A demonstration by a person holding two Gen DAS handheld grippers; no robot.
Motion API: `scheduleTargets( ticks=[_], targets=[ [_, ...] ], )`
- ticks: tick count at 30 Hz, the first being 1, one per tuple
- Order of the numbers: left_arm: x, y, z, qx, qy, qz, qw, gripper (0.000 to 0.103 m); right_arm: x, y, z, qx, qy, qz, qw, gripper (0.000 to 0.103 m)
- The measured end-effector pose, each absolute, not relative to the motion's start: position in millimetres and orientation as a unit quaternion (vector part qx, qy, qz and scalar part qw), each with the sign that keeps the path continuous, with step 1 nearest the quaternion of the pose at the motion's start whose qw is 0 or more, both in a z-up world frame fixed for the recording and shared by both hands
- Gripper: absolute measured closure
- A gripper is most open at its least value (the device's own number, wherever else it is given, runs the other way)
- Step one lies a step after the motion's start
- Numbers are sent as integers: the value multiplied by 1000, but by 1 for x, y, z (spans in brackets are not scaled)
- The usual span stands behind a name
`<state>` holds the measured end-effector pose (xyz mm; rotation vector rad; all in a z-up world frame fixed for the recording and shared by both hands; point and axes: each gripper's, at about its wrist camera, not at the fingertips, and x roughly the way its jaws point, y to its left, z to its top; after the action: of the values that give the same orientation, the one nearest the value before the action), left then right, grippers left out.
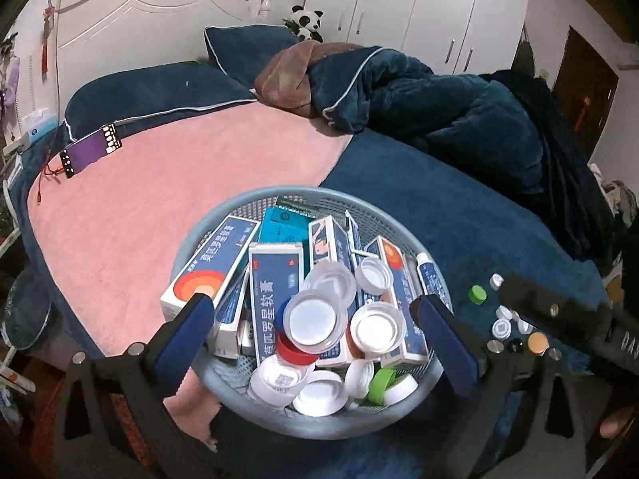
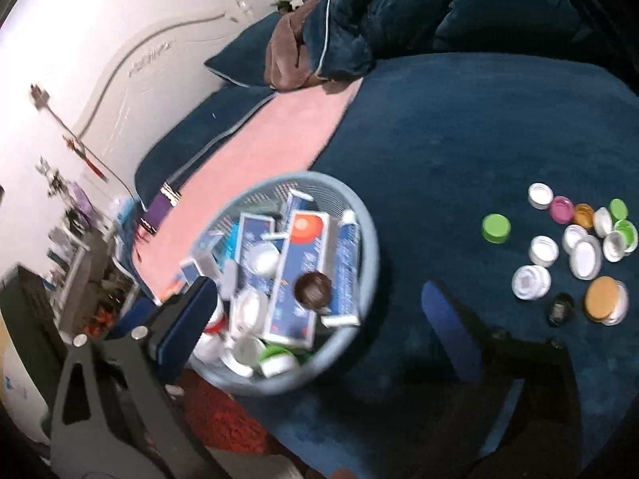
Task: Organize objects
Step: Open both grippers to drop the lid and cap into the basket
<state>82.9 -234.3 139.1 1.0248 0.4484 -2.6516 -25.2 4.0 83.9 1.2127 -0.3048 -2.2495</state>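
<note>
Basket: a round pale-blue plastic mesh basket (image 1: 223, 215) sits on the bed, straddling the seam between a pink fleece blanket (image 1: 159, 183) and a dark blue plush bedspread (image 1: 459, 207).
Basket contents: crowded with long blue-and-white cardboard medicine boxes (image 1: 275, 299), a teal carton (image 1: 279, 223), a white-capped blue tube (image 1: 431, 275) leaning at the right rim, clear and white plastic lids (image 1: 315, 317), one red cap (image 1: 293, 353) and one green cap (image 1: 379, 385).
Dark lid: in the right wrist view a round dark-brown lid (image 2: 313, 289) lies on top of a box in the basket, touched by neither gripper.
Loose caps: a scatter of small bottle caps (image 2: 579, 239) in white, green, pink, amber and black rests on the blue bedspread to the right of the basket, well apart from it; a lime-green cap (image 2: 496, 228) lies nearest the basket.
Left gripper: the left gripper (image 1: 315, 311) hovers over the near half of the basket, its blue-padded fingers (image 1: 187, 335) spread wide either side of the pile, pinching nothing.
Right gripper: the right gripper (image 2: 315, 311) hangs above the basket's near right edge, fingers (image 2: 451, 327) splayed apart and empty; the picture is motion-blurred.
Surroundings: navy pillows (image 1: 239, 48), a rumpled navy quilt (image 1: 439, 95), a brown throw (image 1: 287, 76), a small panda plush (image 1: 305, 22) by the white headboard (image 1: 159, 12), and a purple strip (image 1: 90, 151) on the blanket's far edge.
</note>
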Motion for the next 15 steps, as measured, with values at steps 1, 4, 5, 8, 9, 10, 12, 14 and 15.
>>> scheduleTargets(
  ticks=[1, 4, 5, 8, 9, 10, 12, 14, 15],
  targets=[
    [83, -233, 139, 356, 151, -913, 131, 1, -24, 4, 83, 456, -103, -839, 279, 0],
    [81, -224, 138, 367, 132, -912, 129, 1, -23, 6, 77, 465, -89, -836, 276, 0],
    [81, -222, 137, 369, 127, -912, 127, 1, -23, 8, 76, 466, -90, -836, 275, 0],
    [80, -213, 137, 374, 118, -912, 118, 1, -21, 13, 75, 463, -90, -839, 270, 0],
    [80, -210, 137, 376, 116, -912, 114, 1, -21, 16, 75, 463, -90, -841, 266, 0],
    [79, -207, 136, 378, 113, -912, 111, 1, -21, 18, 74, 462, -90, -842, 264, 0],
    [77, -202, 135, 382, 109, -912, 106, 1, -21, 24, 73, 462, -92, -844, 258, 0],
    [76, -198, 134, 387, 109, -910, 98, 1, -21, 28, 73, 460, -94, -845, 256, 0],
    [75, -196, 133, 389, 109, -910, 95, 1, -21, 31, 73, 456, -92, -848, 254, 0]
  ],
)
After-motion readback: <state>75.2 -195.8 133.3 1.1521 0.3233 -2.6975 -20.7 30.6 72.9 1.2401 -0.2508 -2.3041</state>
